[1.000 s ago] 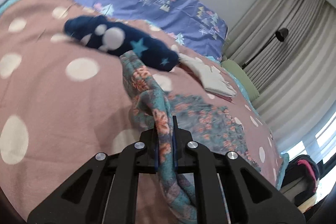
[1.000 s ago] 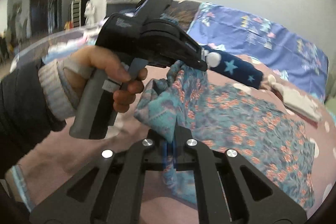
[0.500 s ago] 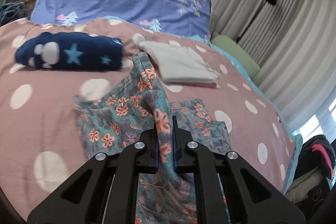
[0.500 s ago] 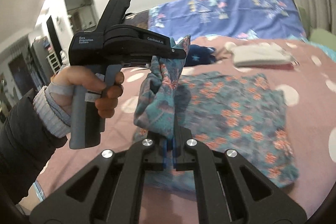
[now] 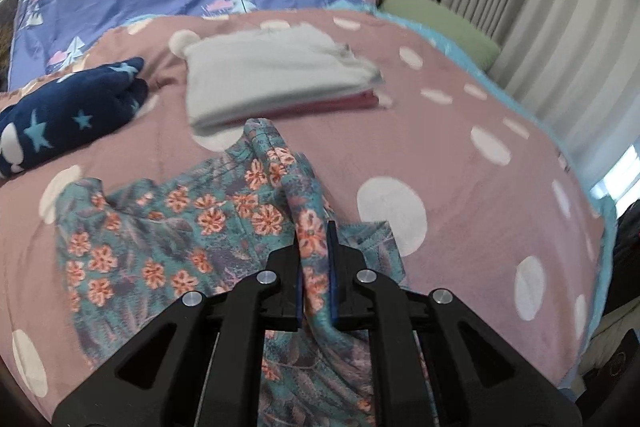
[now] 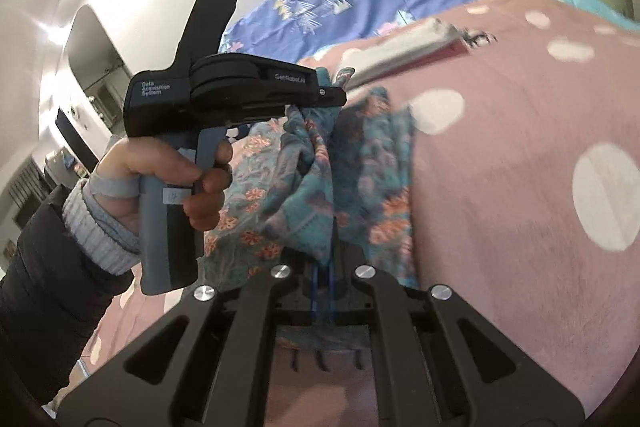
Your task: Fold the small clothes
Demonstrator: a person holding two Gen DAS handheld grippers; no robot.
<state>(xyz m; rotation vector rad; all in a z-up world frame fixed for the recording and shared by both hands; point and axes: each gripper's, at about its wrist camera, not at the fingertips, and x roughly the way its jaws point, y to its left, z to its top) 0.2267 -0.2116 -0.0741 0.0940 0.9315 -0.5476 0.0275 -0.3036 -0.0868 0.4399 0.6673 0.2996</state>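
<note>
Left gripper (image 5: 314, 259) clamping floral garment (image 5: 168, 227), white folded stack (image 5: 276, 83) beyond

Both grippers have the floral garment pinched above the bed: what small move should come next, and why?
Probably lower both grips to lay the lifted edge onto the rest of the floral garment. The left gripper and right gripper are both shut on cloth, and part already lies on the pink dotted blanket.

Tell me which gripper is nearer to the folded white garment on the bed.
Left. The left gripper, shut on the floral garment, sits just short of the folded white garment. The right gripper holds the floral cloth further back.
</note>
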